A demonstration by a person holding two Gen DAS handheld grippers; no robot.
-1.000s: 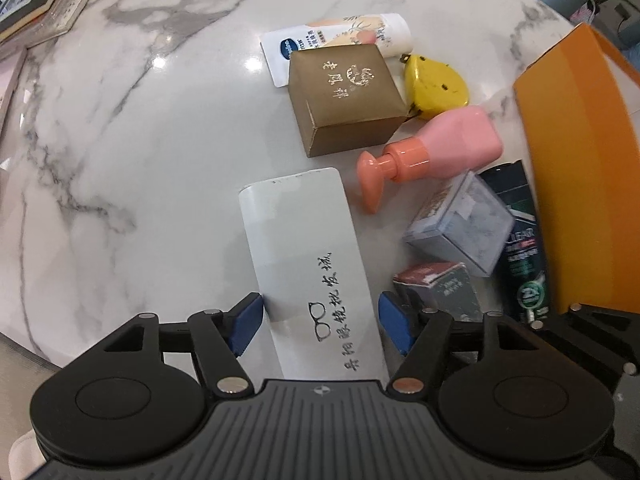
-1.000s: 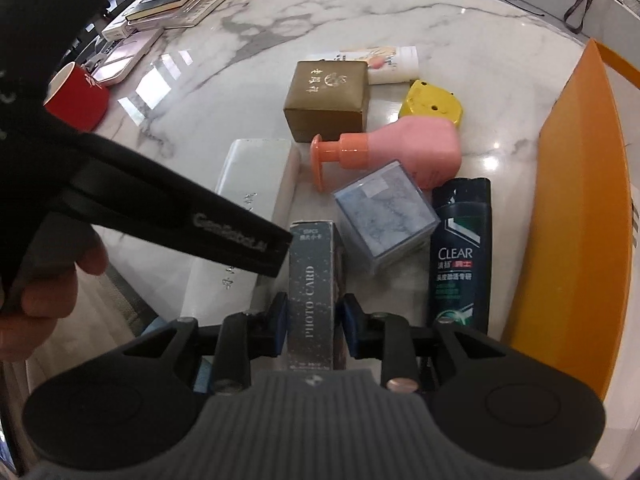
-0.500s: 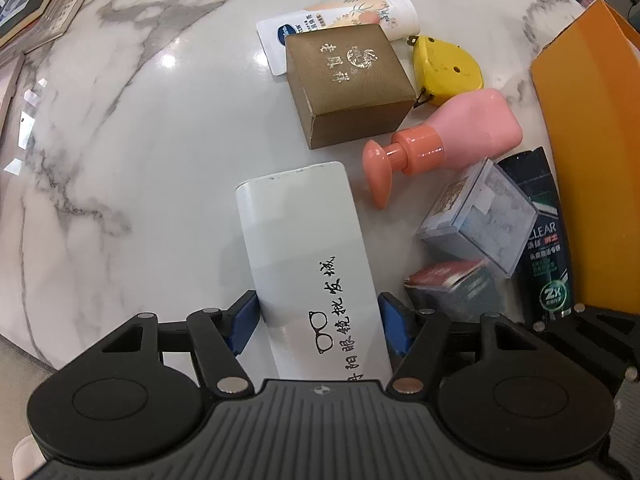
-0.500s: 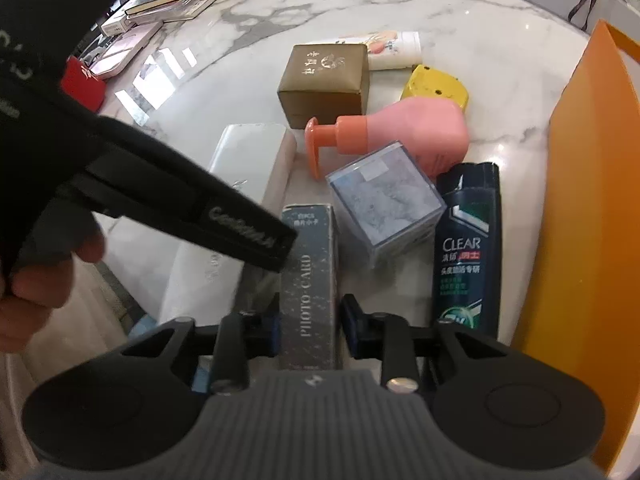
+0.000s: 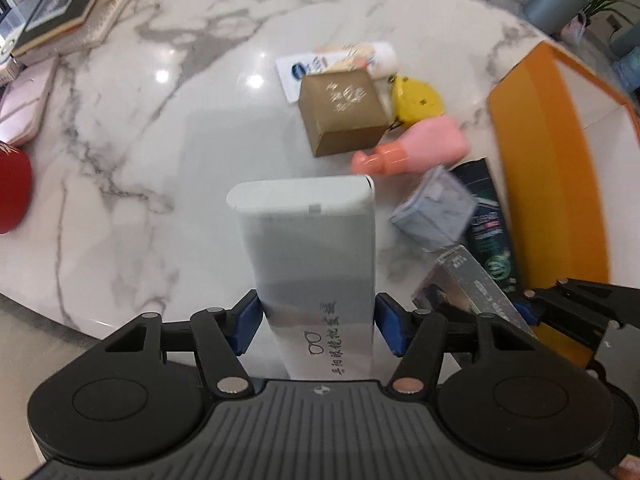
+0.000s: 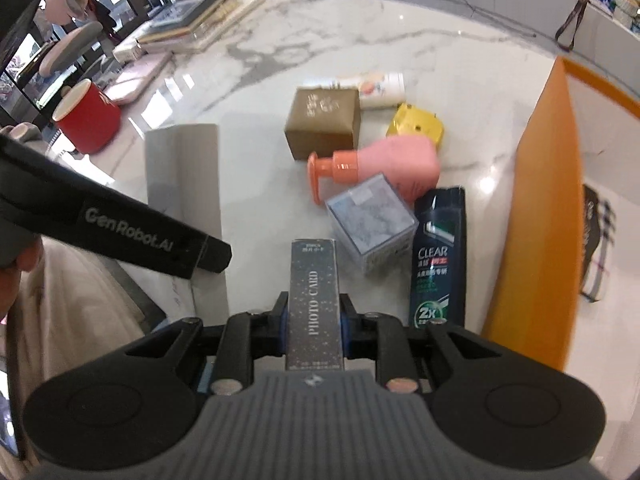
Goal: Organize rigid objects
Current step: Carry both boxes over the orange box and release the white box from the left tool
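Note:
My left gripper (image 5: 316, 326) is shut on a long white glasses case (image 5: 308, 248) and holds it lifted above the marble table; the case also shows in the right wrist view (image 6: 184, 176). My right gripper (image 6: 314, 330) is shut on a dark PHOTO CARD box (image 6: 314, 296), also raised; the box shows at the right of the left wrist view (image 5: 472, 284). On the table lie a brown box (image 6: 324, 120), a pink pump bottle (image 6: 384, 164), a pale blue cube box (image 6: 370, 216), a CLEAR shampoo bottle (image 6: 438, 256), a yellow tape measure (image 6: 418, 126) and a white tube (image 6: 374, 88).
An orange box (image 6: 548, 208) stands along the right side. A red mug (image 6: 86, 120), a pink case (image 6: 136, 76) and stacked books (image 6: 192, 24) sit at the far left. The table edge (image 5: 80, 316) runs close below the left gripper.
Both grippers have lifted their objects off the table and pulled back. The white case now tilts up in the left gripper. The card box has risen with the right gripper.

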